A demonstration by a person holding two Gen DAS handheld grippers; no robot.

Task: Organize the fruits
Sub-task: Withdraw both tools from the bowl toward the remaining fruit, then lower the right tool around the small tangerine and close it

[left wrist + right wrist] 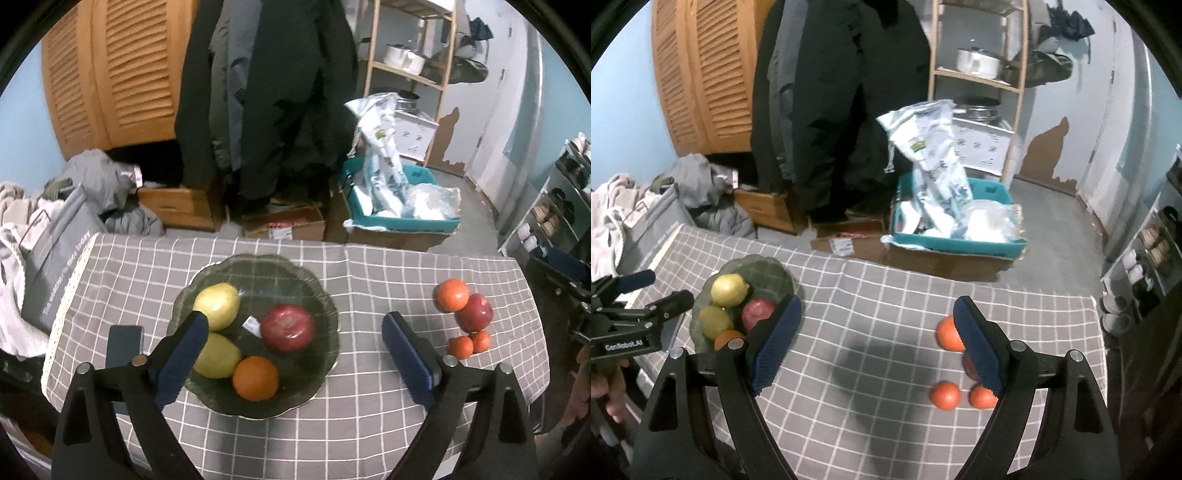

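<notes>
A dark green scalloped bowl (317,295) sits on the grey checked tablecloth. In it lie two yellow lemons (218,305), a red apple (289,327) and an orange (255,378). My left gripper (295,334) hovers above the bowl, open, with nothing between its blue pads. To the right on the cloth lie a big orange (451,294), a red apple (474,312) and two small tangerines (460,347). My right gripper (877,334) is open and empty above the bare cloth; its right finger (979,350) hides most of the loose apple.
A dark phone (125,341) lies left of the bowl. The table's far edge (295,242) drops to a floor with cardboard boxes, a teal bin (399,218) and hanging coats. A grey bag (55,258) stands at the table's left; a shoe rack stands at the right.
</notes>
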